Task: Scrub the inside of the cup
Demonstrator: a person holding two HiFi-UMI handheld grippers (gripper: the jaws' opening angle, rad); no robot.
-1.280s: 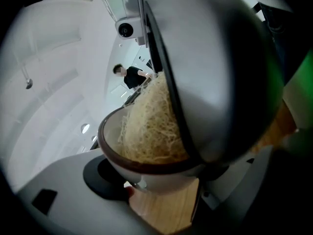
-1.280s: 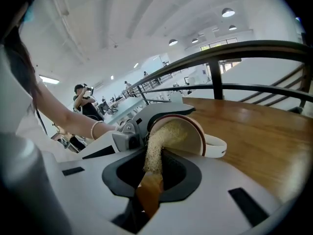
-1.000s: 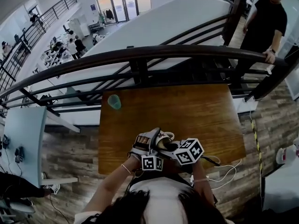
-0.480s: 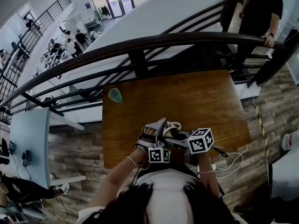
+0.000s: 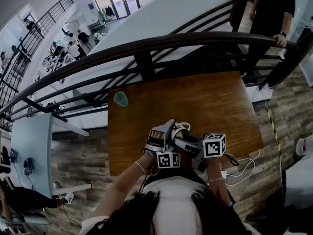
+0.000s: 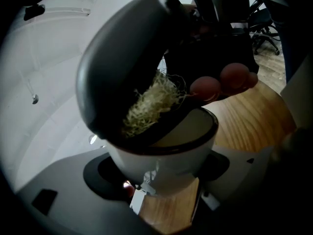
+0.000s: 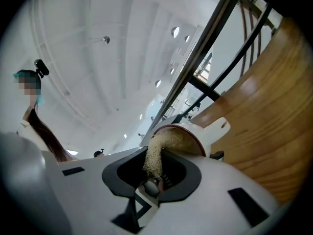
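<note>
My left gripper point(image 5: 164, 140) is shut on a white cup point(image 5: 179, 129) with a dark rim, held over the near edge of the wooden table point(image 5: 205, 102). In the left gripper view the cup point(image 6: 164, 155) sits between the jaws of my left gripper point(image 6: 159, 182), its mouth tilted away. My right gripper point(image 5: 188, 142) is shut on a straw-coloured fibrous scrubber point(image 7: 155, 153) whose far end reaches into the cup point(image 7: 188, 133). The scrubber point(image 6: 146, 104) shows under the right gripper's dark body at the cup's rim. From the right gripper view my right gripper point(image 7: 154, 175) points roughly level at the cup's mouth.
A small teal cup-like object point(image 5: 120, 99) stands near the table's far left corner. A dark metal railing point(image 5: 146, 48) runs behind the table. A person in black point(image 5: 271, 9) stands at the railing's right end. White cables point(image 5: 242, 168) lie on the floor at the right.
Both grippers have lifted a little with the cup and scrubber. The right gripper has rolled, so its marker cube now shows a different face.
</note>
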